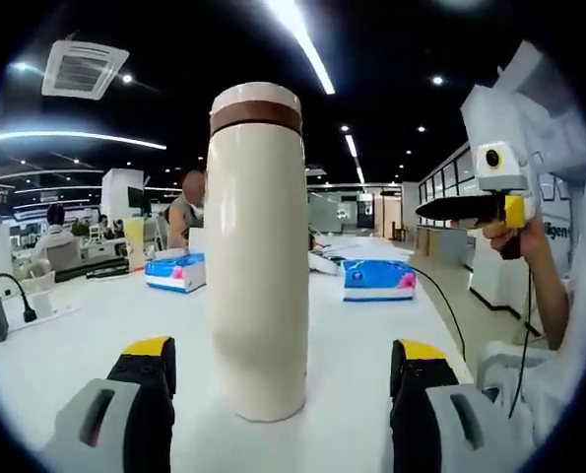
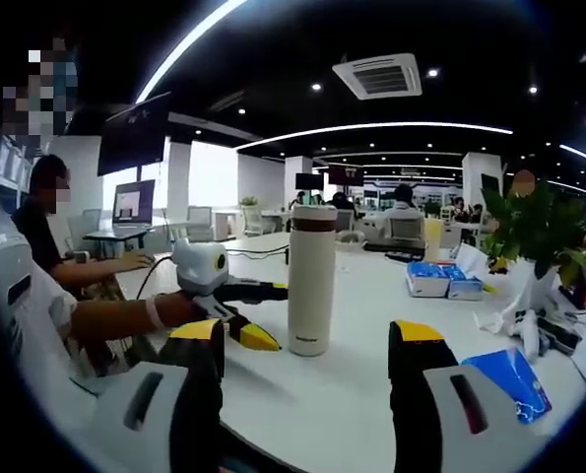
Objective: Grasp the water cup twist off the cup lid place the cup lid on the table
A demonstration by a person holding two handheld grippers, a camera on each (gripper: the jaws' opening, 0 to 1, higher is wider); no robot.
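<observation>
- White bench [image 1: 371, 345] in an open office.
- Water cup [image 1: 257, 246] upright between left tongs [image 1: 283, 379], jaws apart, lid [image 1: 256, 105] on.
- Right tongs [image 2: 307, 355] apart, well back, ready for the lid.

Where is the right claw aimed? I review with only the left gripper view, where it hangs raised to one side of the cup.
Observer: At the cup, which stands ahead, midway between the jaws of the open right claw.
Operator: Has the left claw gripped the cup?
Observer: No. From this side the left claw is open beside the cup's lower half, not closed on it.
Operator: Anything near the right claw?
Observer: A blue packet lies on the table by its right jaw.
</observation>
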